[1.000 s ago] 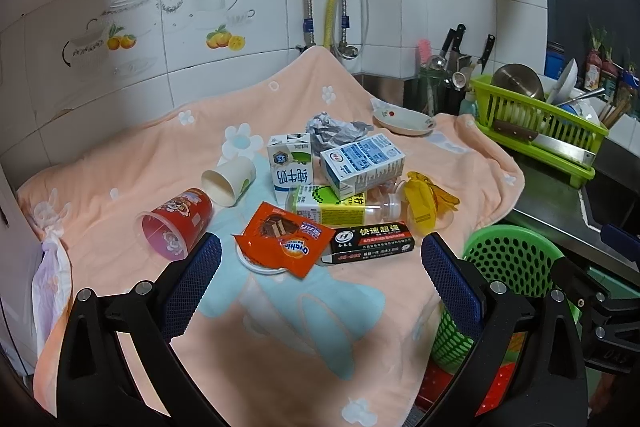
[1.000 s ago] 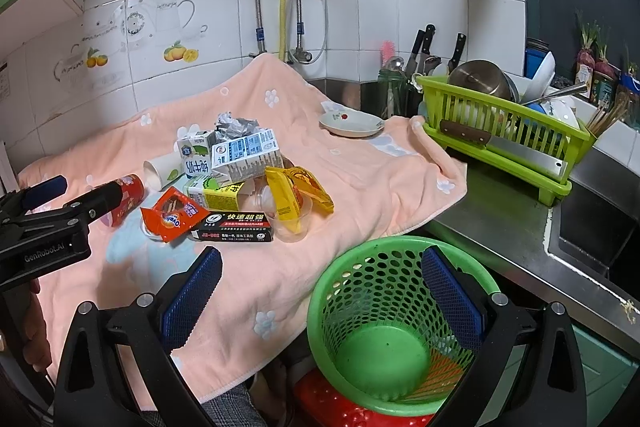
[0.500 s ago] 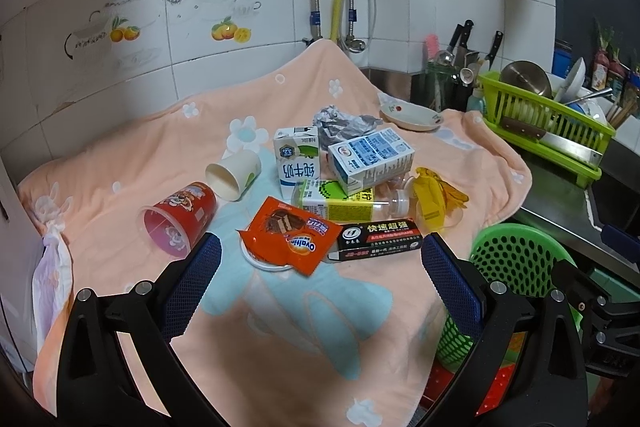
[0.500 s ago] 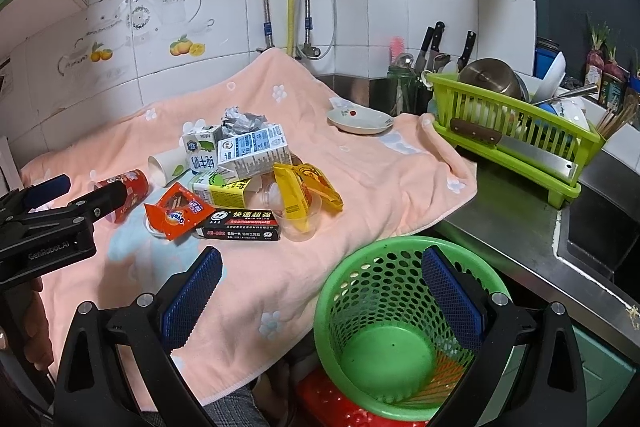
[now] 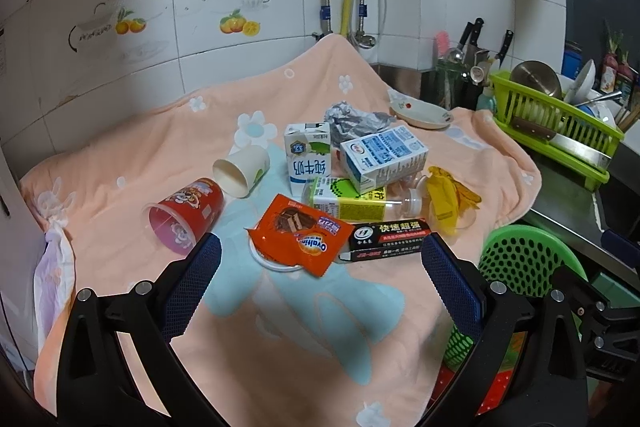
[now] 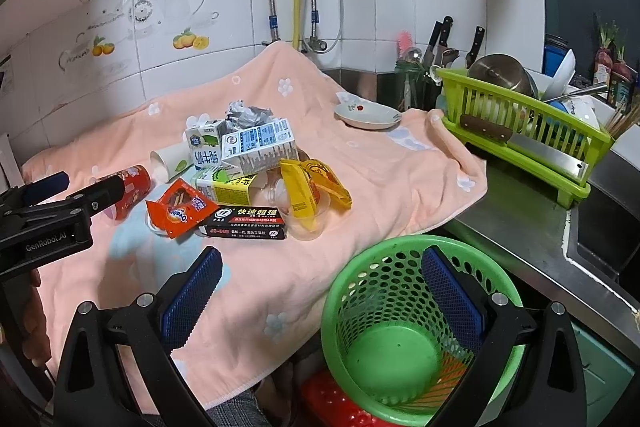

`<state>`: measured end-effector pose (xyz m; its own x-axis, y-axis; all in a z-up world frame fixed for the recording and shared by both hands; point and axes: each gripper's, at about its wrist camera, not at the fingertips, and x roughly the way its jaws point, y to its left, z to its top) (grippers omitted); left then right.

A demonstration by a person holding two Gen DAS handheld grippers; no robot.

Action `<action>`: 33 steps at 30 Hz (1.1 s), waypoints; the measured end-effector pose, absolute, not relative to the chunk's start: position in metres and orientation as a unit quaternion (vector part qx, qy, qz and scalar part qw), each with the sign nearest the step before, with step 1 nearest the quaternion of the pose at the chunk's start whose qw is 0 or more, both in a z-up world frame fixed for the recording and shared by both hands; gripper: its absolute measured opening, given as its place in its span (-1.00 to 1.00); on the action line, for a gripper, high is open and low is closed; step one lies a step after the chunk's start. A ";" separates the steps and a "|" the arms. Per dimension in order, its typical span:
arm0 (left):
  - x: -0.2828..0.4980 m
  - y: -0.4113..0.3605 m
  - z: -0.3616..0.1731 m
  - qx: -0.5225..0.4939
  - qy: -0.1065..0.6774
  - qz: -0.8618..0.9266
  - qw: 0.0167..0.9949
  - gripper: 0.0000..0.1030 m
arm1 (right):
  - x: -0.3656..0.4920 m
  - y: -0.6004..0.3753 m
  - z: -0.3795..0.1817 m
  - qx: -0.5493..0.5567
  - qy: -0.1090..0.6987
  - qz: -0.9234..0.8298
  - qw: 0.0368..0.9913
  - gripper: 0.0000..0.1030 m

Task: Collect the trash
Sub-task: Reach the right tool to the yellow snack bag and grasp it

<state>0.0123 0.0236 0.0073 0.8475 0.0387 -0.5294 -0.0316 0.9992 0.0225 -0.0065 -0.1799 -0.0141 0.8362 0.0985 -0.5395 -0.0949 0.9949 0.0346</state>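
Trash [image 5: 344, 195] lies ahead of both grippers' spread fingers (nothing held).

Even indoor light, slightly dim; soft shadows. Glare on wall tiles [image 5: 280, 39]. Strong fisheye bending, dark vignetted corners. Centre sharp.

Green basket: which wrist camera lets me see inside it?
The right wrist view: the green basket sits just below the open right gripper, with its bare bottom visible. The left wrist view catches only its rim and perforated side, partly behind a finger.
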 end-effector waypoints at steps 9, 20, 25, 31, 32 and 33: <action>0.020 0.036 0.006 0.003 0.281 0.029 0.959 0.90 | 0.007 -0.173 -0.012 -0.012 0.279 0.061 0.958 0.88; 0.029 0.060 0.005 -0.010 0.286 0.052 0.957 0.90 | 0.046 -0.171 -0.013 -0.031 0.283 0.083 0.955 0.87; 0.036 0.071 0.004 -0.014 0.290 0.062 0.955 0.90 | 0.073 -0.175 -0.021 -0.024 0.299 0.100 0.949 0.86; 0.046 0.080 -0.003 -0.021 0.302 0.065 0.951 0.90 | 0.110 -0.178 -0.029 -0.021 0.312 0.118 0.942 0.85; 0.048 0.081 -0.004 -0.022 0.304 0.064 0.950 0.90 | 0.116 -0.179 -0.031 -0.019 0.315 0.120 0.941 0.85; 0.050 0.082 -0.006 -0.022 0.306 0.064 0.950 0.90 | 0.124 -0.179 -0.033 -0.018 0.320 0.121 0.940 0.85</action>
